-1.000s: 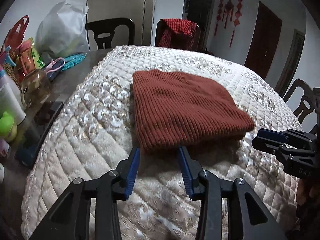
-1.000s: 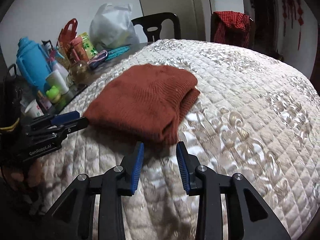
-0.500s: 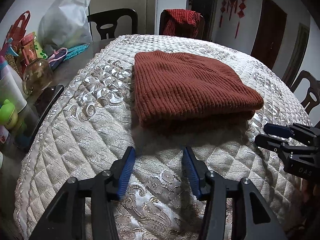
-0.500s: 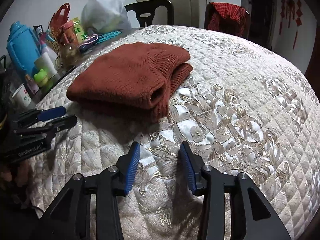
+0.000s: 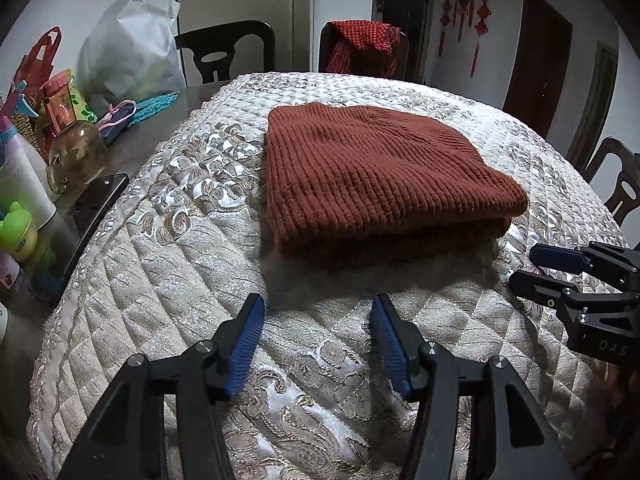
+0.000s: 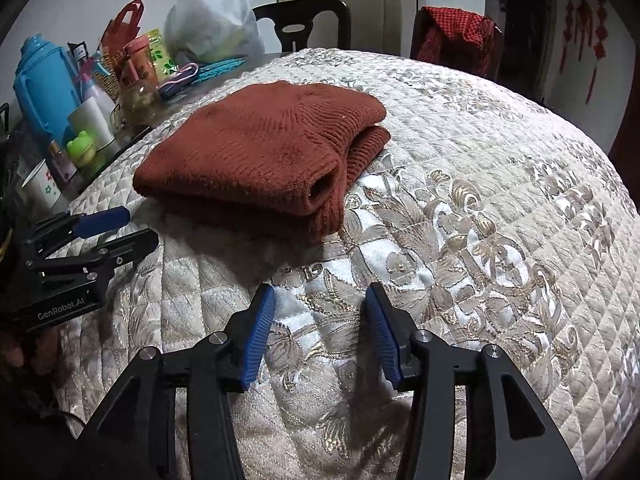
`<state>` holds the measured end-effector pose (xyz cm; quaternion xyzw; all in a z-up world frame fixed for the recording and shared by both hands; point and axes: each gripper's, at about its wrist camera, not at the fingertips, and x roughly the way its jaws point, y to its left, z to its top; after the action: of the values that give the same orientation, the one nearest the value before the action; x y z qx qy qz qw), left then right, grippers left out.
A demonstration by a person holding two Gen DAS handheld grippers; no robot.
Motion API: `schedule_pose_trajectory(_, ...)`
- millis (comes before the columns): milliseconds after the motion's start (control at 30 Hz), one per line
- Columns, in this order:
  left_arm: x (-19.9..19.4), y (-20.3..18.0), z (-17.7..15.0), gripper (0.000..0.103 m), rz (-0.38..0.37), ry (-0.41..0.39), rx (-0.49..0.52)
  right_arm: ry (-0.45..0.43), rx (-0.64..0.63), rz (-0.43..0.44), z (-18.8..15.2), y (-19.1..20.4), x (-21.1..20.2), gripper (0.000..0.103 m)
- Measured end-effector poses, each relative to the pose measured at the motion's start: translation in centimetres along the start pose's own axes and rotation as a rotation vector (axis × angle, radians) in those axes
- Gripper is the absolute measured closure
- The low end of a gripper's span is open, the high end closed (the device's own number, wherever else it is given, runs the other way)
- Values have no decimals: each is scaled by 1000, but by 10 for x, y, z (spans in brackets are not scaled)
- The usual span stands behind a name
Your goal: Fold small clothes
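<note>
A rust-brown knitted garment (image 5: 372, 176) lies folded into a thick rectangle on the quilted cream cover (image 5: 168, 272); it also shows in the right wrist view (image 6: 260, 148), with a sleeve or hem opening facing the camera. My left gripper (image 5: 318, 304) is open and empty, a short way in front of the garment's near edge. My right gripper (image 6: 320, 294) is open and empty, in front of the garment's right end. Each gripper appears in the other's view: the right one (image 5: 532, 266) and the left one (image 6: 132, 226).
Bottles, a blue thermos (image 6: 40, 84), a glass jar (image 5: 76, 156), cups, a phone (image 5: 96, 204) and a white plastic bag (image 5: 128, 56) crowd the table's left side. Dark chairs (image 5: 228, 48) stand behind, one draped with a red checked cloth (image 5: 364, 46).
Both grippers have drawn back from the folded garment toward the near edge and opened wider. The garment has not moved.
</note>
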<state>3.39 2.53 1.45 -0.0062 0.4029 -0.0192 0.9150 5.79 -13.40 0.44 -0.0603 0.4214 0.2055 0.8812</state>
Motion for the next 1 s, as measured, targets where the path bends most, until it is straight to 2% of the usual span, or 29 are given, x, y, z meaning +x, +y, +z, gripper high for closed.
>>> schedule_pose_trajectory(233,0,0,0,44,4,1,2,5,-21,4,-1,4,1,48)
schedule_pose_trajectory(1000,-1,0,-1,42,13,4,-4,3,-17,10,0,3,2,47)
